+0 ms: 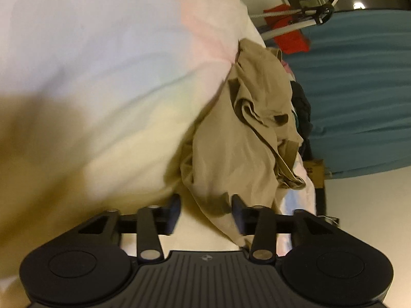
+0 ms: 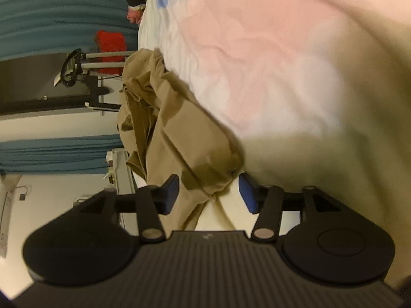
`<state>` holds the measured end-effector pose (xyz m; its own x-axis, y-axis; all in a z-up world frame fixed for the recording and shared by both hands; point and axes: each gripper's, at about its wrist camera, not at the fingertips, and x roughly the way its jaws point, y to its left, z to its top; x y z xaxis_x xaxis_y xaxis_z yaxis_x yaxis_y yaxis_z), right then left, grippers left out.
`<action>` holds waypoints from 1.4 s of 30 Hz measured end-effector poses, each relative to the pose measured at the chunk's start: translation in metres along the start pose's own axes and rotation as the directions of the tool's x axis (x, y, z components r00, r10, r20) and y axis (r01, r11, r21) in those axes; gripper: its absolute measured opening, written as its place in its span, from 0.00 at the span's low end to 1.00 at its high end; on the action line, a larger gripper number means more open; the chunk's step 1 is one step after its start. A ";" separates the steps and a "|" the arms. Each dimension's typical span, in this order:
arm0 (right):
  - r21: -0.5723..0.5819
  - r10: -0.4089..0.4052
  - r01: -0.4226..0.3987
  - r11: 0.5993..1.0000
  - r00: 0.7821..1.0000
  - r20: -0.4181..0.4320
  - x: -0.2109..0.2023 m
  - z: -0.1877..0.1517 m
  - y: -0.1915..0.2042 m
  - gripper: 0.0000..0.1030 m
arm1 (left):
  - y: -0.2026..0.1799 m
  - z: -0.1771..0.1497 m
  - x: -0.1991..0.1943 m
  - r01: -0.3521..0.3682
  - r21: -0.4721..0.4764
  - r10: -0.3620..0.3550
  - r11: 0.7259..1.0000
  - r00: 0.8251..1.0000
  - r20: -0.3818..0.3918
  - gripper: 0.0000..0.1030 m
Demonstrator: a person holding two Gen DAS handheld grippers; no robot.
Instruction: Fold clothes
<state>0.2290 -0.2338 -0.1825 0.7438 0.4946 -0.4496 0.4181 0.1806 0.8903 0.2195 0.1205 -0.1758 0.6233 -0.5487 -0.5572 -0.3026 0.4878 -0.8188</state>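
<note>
A crumpled tan garment (image 1: pixel 246 138) lies on a bed with a pastel sheet (image 1: pixel 102 64), near the bed's edge. An end of the garment runs down between the fingers of my left gripper (image 1: pixel 206 213), which stands open, its pads apart from the cloth. In the right wrist view the same tan garment (image 2: pixel 174 128) lies bunched on the sheet (image 2: pixel 257 51), and a fold of it hangs between the blue pads (image 2: pixel 246 192) of my right gripper (image 2: pixel 209 192). That gripper is open too, with gaps beside the cloth. Both views are rolled sideways.
Beyond the bed's edge hang teal curtains (image 1: pixel 359 89) and a red item (image 1: pixel 287 36) on a metal frame (image 2: pixel 77 66). Dark clothes (image 1: pixel 303 107) lie past the tan garment. A cardboard box (image 1: pixel 316 172) stands by the bed, below a pale wall (image 2: pixel 59 123).
</note>
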 end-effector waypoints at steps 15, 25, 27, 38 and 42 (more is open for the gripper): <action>-0.156 0.019 -0.004 0.988 0.995 0.095 -0.003 0.003 0.020 0.11 | -0.012 0.001 -0.005 0.072 0.057 -0.077 0.996 0.994 0.083 0.09; -0.305 0.107 -0.068 0.950 0.988 0.111 -0.082 -0.029 0.070 0.10 | -0.058 -0.029 -0.091 0.187 0.214 -0.217 0.959 0.968 0.123 0.08; -0.322 0.103 -0.063 0.945 0.989 0.109 -0.106 -0.042 0.069 0.10 | -0.059 -0.043 -0.111 0.214 0.238 -0.244 0.947 0.964 0.106 0.08; -0.325 0.064 -0.031 0.945 0.994 0.091 -0.215 -0.106 0.045 0.11 | -0.053 -0.113 -0.180 0.189 0.246 -0.204 0.951 0.978 0.036 0.09; -0.325 0.068 -0.030 0.945 0.992 0.109 -0.198 -0.090 0.065 0.11 | -0.071 -0.097 -0.166 0.137 0.248 -0.155 0.959 0.986 0.057 0.10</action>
<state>0.0616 -0.2435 -0.0293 0.8229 0.4105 -0.3929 0.2035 0.4327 0.8783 0.0683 0.1108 -0.0384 0.7029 -0.5782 -0.4143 -0.0262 0.5610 -0.8274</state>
